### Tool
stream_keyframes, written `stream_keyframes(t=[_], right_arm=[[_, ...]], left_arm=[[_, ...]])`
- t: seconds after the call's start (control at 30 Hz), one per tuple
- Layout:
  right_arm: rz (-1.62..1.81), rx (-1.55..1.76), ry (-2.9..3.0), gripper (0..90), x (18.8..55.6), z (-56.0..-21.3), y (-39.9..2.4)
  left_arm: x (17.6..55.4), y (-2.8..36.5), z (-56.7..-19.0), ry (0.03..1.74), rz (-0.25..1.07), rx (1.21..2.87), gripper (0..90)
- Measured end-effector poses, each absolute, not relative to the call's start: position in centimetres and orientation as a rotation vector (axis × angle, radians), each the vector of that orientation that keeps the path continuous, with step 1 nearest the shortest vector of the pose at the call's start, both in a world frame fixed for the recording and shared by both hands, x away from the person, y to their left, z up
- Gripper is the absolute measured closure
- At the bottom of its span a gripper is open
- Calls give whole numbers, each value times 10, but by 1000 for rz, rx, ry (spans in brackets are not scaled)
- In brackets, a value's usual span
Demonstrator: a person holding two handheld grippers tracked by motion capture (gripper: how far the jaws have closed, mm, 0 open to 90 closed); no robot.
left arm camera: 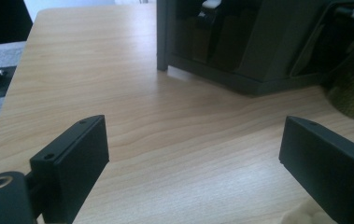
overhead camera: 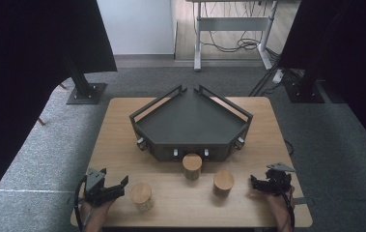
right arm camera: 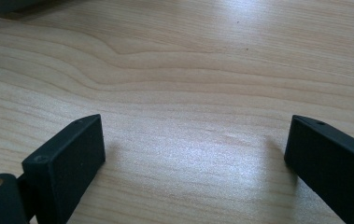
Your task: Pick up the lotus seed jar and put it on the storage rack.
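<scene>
A pale wooden table (overhead camera: 122, 125) stands on grey carpet, with black curtains hanging at both sides and a white desk frame (overhead camera: 231, 29) with loose cables beyond it by the far wall. Toward the table's far edge sits a dark five-sided tray (overhead camera: 190, 123) with low rails. Three short wooden cylinders stand along the near half: one (overhead camera: 192, 166) just in front of the tray's near wall, one (overhead camera: 223, 182) toward the near right, and one (overhead camera: 141, 195) close to the near edge. The left gripper (overhead camera: 115, 186) sits at the near left corner, jaws spread wide with nothing between them, just beside that nearest cylinder but apart from it. The right gripper (overhead camera: 258, 183) rests near the near right corner, jaws likewise spread over bare wood.
</scene>
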State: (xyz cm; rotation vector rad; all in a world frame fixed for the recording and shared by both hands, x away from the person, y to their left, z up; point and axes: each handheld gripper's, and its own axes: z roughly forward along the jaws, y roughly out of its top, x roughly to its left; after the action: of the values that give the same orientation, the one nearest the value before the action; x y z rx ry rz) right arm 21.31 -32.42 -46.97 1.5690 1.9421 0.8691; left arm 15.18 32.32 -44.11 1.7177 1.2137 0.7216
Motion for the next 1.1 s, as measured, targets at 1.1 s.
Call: stream_keyframes(t=[1.1], right_arm=[[869,1569,1943,44,213,-470,-324]], left_arm=[[133,304,-432,1051,685,1737,81]])
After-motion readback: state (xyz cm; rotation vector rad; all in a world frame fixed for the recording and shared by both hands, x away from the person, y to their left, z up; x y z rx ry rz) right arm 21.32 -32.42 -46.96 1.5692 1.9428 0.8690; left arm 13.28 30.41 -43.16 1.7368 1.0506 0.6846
